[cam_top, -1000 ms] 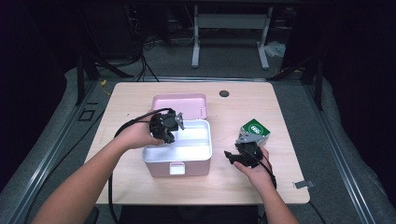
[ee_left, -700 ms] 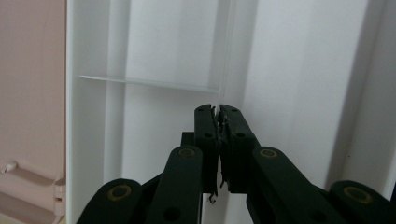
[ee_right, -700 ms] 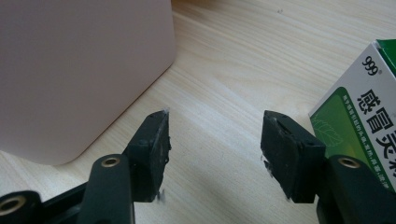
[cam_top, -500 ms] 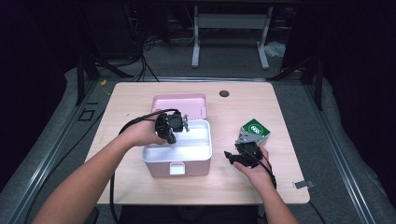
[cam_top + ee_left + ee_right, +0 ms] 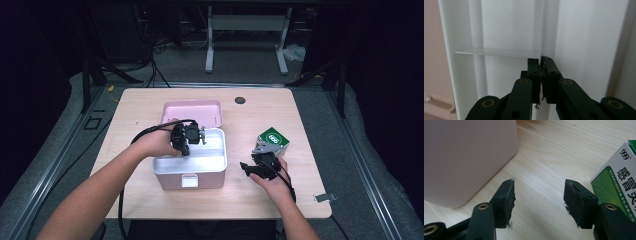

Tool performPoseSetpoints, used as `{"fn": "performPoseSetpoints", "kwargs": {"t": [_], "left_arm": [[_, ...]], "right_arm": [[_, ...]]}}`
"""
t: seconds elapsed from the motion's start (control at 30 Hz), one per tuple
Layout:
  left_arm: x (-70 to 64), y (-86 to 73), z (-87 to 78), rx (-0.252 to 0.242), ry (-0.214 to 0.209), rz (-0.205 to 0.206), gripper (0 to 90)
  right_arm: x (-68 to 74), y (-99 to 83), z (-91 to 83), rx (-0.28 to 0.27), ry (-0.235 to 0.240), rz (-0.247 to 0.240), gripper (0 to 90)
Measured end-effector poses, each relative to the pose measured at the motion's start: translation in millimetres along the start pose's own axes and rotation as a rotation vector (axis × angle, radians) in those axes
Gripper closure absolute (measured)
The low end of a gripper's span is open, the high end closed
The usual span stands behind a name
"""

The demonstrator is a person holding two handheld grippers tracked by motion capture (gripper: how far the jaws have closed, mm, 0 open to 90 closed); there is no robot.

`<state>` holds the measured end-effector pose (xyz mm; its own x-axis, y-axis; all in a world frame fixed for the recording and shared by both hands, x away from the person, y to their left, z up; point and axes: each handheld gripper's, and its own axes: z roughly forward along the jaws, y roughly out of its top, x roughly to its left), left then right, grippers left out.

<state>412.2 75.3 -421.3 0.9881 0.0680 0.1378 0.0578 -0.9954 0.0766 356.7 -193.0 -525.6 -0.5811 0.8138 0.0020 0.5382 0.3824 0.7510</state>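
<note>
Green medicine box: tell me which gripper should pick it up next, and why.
Right. The right gripper is open, low over the table, with the green medicine box just beside one jaw. The left gripper is shut on a thin divider inside the pink box, farther away.

Only the left tool point(image 5: 202, 136) moved in the last second, as far as I can see. It crept a little to the right over the open pink box point(image 5: 190, 176), from the box's left-back area toward the middle of the back edge near the lid point(image 5: 191, 110). My left hand point(image 5: 159, 142) and its cable point(image 5: 145, 132) shifted along with it. In the left gripper view its jaws are pressed together against the white inner wall point(image 5: 584, 37), next to a thin divider point(image 5: 496, 52).
</note>
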Motion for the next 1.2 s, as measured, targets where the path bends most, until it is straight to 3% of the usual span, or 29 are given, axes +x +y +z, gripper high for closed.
{"fn": "performPoseSetpoints", "kwargs": {"t": [0.13,0.57,0.8,0.93,1.03,1.17,1.2], "left_arm": [[-0.6,-0.2,-0.3,-0.001,0.010,0.019,86.1],[-5.2,-3.3,-11.4,-0.014,0.042,0.022,88.4],[-6.0,-12.1,-49.6,-0.050,0.086,-0.002,89.4],[0.8,-36.0,-69.5,-0.075,0.109,-0.083,89.4],[11.4,-62.8,-74.3,-0.077,0.083,-0.200,89.4],[29.6,-107.5,-71.3,-0.097,0.054,-0.415,89.4],[32.9,-116.1,-71.0,-0.098,0.049,-0.448,89.4]], "right_arm": [[-0.2,-0.3,0.5,0.003,-0.002,0.001,41.7],[-1.8,-0.6,0.3,-0.001,0.004,0.011,41.7],[-1.0,-0.5,0.6,-0.001,0.002,0.010,41.6],[-1.0,-0.6,-0.4,-0.001,0.001,0.016,41.6],[-1.7,-0.7,-0.9,-0.006,0.001,0.019,41.7],[-2.2,0.1,-2.3,-0.018,0.001,0.035,41.6],[-2.7,0.2,-2.1,-0.019,-0.001,0.036,41.6]]}}
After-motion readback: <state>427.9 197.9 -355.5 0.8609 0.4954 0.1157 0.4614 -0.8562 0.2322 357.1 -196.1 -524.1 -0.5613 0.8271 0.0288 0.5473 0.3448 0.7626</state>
